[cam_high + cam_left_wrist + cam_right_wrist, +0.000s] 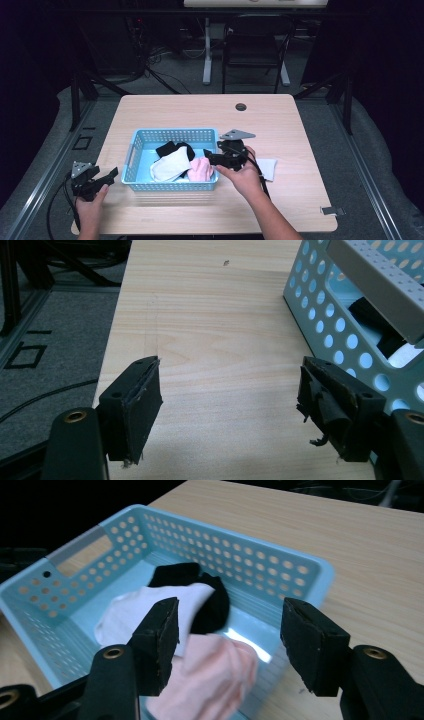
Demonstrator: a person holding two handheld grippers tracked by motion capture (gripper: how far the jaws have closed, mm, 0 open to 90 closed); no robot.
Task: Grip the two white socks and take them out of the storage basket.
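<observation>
A light blue perforated basket (172, 134) sits mid-table, holding a black cloth (172, 148), a white cloth (169, 169) and a pink cloth (201, 170). My right gripper (211, 157) hovers open at the basket's right wall, just above the pink cloth (210, 680). In the right gripper view its gripper (230, 635) has nothing between the jaws, and the white cloth (130, 612) and black cloth (212, 605) lie beyond. My left gripper (109, 177) rests open on the table left of the basket. The left gripper view shows the gripper (230, 400) over bare wood, with the basket wall (320, 315) to its right.
A folded white cloth (268, 168) lies on the table right of my right hand. A round cable hole (241, 107) is near the table's far edge. A small metal clip (332, 210) lies at the front right corner. A dark chair (255, 50) stands behind the table.
</observation>
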